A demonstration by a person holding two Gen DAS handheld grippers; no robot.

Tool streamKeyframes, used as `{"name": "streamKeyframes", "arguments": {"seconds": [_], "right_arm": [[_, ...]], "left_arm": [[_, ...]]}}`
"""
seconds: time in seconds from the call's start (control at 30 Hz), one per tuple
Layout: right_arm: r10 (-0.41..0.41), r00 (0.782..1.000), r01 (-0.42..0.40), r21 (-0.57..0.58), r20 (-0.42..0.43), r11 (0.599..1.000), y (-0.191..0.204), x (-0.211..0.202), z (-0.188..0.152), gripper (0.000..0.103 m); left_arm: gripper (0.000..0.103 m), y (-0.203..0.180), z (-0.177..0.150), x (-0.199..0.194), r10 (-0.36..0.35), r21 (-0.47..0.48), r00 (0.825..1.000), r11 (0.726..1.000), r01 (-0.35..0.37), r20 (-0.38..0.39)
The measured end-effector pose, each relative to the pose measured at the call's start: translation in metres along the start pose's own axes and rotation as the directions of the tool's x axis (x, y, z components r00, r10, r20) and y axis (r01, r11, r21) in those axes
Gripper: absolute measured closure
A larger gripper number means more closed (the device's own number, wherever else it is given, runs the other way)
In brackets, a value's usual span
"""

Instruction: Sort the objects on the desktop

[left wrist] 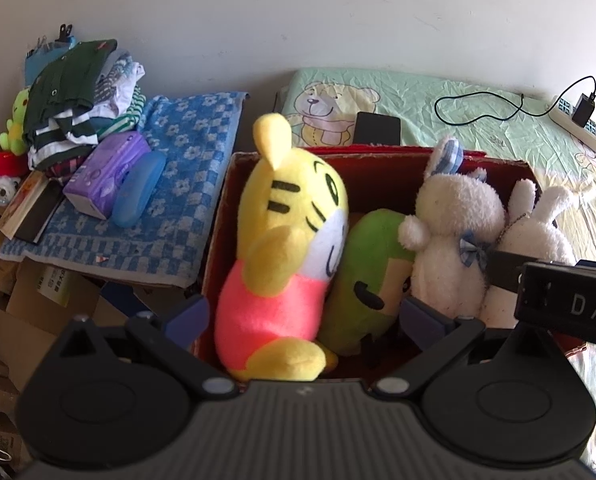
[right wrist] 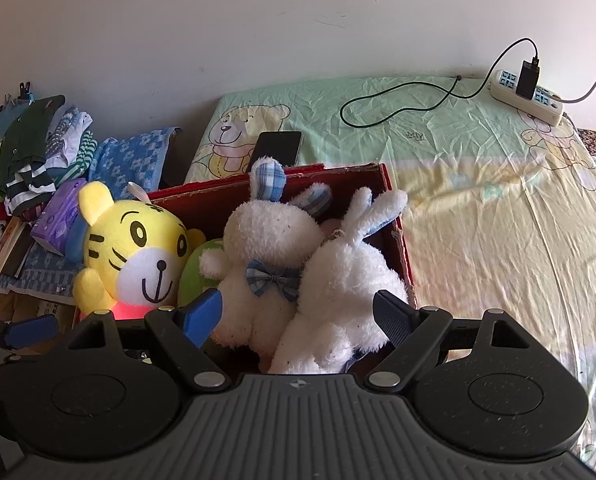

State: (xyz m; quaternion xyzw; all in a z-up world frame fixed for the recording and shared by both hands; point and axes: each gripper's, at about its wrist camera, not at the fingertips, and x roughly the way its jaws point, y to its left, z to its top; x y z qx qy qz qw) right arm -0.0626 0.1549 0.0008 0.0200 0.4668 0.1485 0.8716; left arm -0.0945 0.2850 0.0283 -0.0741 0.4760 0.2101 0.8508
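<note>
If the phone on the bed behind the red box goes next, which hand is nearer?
Probably the right. Both grippers, left and right, are open over the red box, but the phone lies closer in the right wrist view.
</note>
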Motion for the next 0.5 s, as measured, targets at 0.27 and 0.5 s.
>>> {"name": "streamKeyframes", "arguments": {"seconds": [0.27,0.5], "right_arm": [[-0.002,1.000,0.002,-0.012,0.004,1.000,0.003,-0.001,-0.002,0.018],[-0.002,1.000,0.002,-0.018,0.023,1.000,0.002,-0.006,-0.005,0.018]], "left_arm": [[0.001,0.002,-0.003,-0.002,0.001,-0.003,1.000,1.000,-0.001,0.009],[0.003,0.001,-0.005,-0.012,-0.010,-0.009,0.999,1.000,0.010,0.042]]}}
